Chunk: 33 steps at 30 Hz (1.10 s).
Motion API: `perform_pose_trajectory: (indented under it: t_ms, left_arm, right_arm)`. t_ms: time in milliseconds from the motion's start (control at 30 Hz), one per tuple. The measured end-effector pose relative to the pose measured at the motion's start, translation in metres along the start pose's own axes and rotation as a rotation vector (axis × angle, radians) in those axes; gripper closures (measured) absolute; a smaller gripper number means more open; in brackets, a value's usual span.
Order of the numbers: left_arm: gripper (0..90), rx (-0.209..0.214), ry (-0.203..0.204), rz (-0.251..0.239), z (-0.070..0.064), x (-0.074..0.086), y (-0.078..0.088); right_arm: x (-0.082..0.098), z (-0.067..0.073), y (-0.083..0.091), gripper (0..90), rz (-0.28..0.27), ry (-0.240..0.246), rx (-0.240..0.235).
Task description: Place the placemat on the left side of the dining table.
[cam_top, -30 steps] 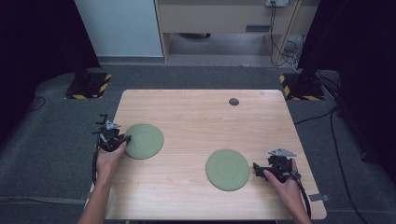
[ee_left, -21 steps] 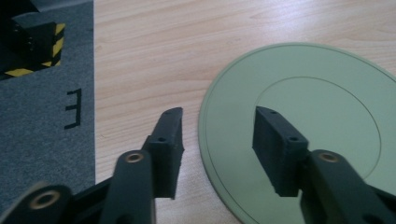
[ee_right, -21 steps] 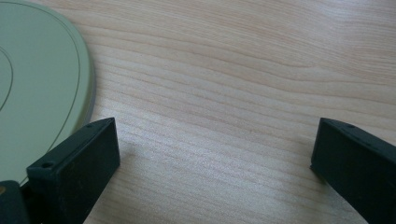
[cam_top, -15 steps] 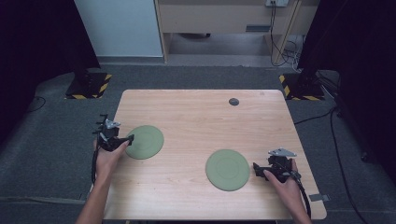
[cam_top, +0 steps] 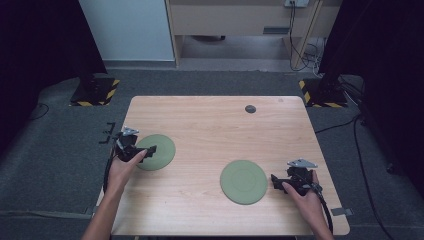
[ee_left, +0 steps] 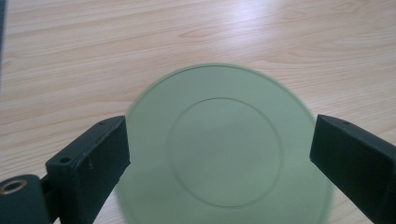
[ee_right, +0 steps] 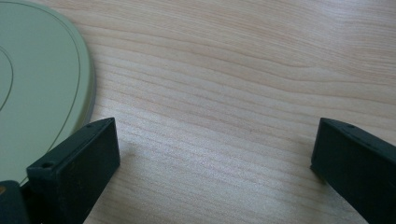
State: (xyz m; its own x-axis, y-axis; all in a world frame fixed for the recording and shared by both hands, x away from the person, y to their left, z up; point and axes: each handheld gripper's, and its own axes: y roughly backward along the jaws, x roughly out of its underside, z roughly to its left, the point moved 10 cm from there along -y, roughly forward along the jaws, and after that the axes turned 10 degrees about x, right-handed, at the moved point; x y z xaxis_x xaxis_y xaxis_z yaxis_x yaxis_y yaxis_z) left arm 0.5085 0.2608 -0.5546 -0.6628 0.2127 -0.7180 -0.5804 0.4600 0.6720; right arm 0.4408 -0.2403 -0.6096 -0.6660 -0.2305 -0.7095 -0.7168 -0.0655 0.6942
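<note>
Wooden table [cam_top: 210, 125] bearing two green plates. Left plate [cam_top: 156, 151] near the left edge, right plate [cam_top: 243, 181] toward the near right, well apart. Small dark disc [cam_top: 250, 109] near the far edge. Left gripper [cam_top: 148, 150] over the left plate's near-left rim, jaws just been opening, now spread wide and flanking the plate [ee_left: 224, 149] without pressing it. Right gripper [cam_top: 276, 179] just beside the right plate [ee_right: 37, 88], jaws wide apart over bare wood, grasping nothing.

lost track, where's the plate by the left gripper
In the high view the plate lies at the table's left edge, just ahead of the open left gripper.
</note>
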Motion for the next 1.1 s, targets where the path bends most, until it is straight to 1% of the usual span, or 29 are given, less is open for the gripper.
perform_pose_trajectory:
  t_ms: [67,100,133,167,200,233,267,300,400,433,500,533,567,600,633,667,733,767,833,867,900,1000,1033,1100]
  left_arm:
    - [4.0,0.009,-0.013,0.008,-0.007,-0.001,-0.002]
    - [4.0,0.020,-0.032,0.016,-0.015,-0.001,-0.005]
    - [3.9,0.020,-0.032,0.016,-0.015,-0.001,-0.005]
    - [3.9,0.027,-0.040,0.018,-0.020,-0.002,-0.006]
    - [3.9,0.045,-0.059,0.021,-0.031,-0.002,-0.008]
    - [3.9,0.045,-0.059,0.021,-0.031,-0.002,-0.008]
    - [3.9,0.058,-0.078,0.028,-0.040,-0.001,-0.011]
    - [3.9,0.058,-0.078,0.028,-0.040,-0.001,-0.011]
    - [3.9,0.084,-0.103,0.044,-0.056,0.002,-0.015]
    - [3.9,0.092,-0.108,0.044,-0.060,0.002,-0.016]
    - [4.1,0.114,-0.123,0.043,-0.073,0.004,-0.018]
    - [4.3,0.123,-0.140,0.050,-0.082,0.006,-0.020]
    - [4.3,0.123,-0.140,0.050,-0.082,0.006,-0.020]
    - [4.3,0.132,-0.156,0.059,-0.090,0.008,-0.023]
    - [4.3,0.140,-0.163,0.062,-0.094,0.010,-0.024]
    - [4.3,0.154,-0.177,0.069,-0.102,0.012,-0.026]
    - [4.2,0.173,-0.198,0.078,-0.113,0.016,-0.030]
    - [4.2,0.179,-0.208,0.081,-0.118,0.018,-0.031]
    - [4.2,0.183,-0.243,0.098,-0.128,0.023,-0.035]
    - [4.1,0.184,-0.253,0.104,-0.131,0.025,-0.037]
    - [4.1,0.184,-0.253,0.104,-0.131,0.025,-0.037]
    - [4.0,0.196,-0.278,0.120,-0.140,0.033,-0.041]
    - [4.1,0.196,-0.278,0.120,-0.140,0.033,-0.041]
    - [4.1,0.200,-0.286,0.125,-0.145,0.036,-0.042]
  right_arm:
    - [0.000,0.000,0.000,1.4,0.000,0.003,-0.001]
    - [0.000,0.000,0.000,1.4,0.000,0.003,-0.001]
    - [0.000,0.000,0.000,1.4,0.000,0.003,-0.001]
    - [0.000,0.000,0.000,1.4,0.000,0.003,-0.001]
    - [0.000,0.000,0.000,1.4,0.000,0.003,-0.001]
    - [0.000,0.000,0.000,1.4,0.000,0.003,-0.001]
    - [0.000,0.000,0.000,1.4,0.000,0.004,-0.001]
    - [0.000,0.000,0.000,1.4,0.000,0.004,-0.001]
    - [0.000,0.000,0.000,1.4,0.000,0.004,-0.001]
    - [0.000,0.000,0.000,1.4,0.000,0.004,-0.001]
    - [0.000,0.000,0.000,1.4,0.000,0.004,-0.002]
    - [0.000,0.000,0.000,1.4,0.000,0.004,-0.002]
    - [0.000,0.000,0.000,1.4,0.000,0.004,-0.002]
    - [0.000,0.000,0.000,1.4,0.000,0.004,-0.002]
    - [0.000,0.000,0.000,1.4,0.000,0.004,-0.002]
    - [0.000,0.000,0.000,1.4,-0.001,0.004,-0.002]
    - [0.000,0.000,0.000,1.4,0.000,0.004,-0.002]
    - [0.000,0.000,0.000,1.4,0.000,0.004,-0.002]
    - [0.000,0.000,0.000,1.4,0.000,0.004,-0.001]
    - [0.000,0.000,0.000,1.4,0.000,0.004,-0.001]
    - [0.000,0.000,0.000,1.4,0.000,0.004,-0.001]
    - [0.000,0.000,0.000,1.4,0.000,0.004,-0.002]
    - [0.000,0.000,0.000,1.4,0.000,0.004,-0.002]
    - [0.000,0.000,0.000,1.4,0.000,0.004,-0.002]
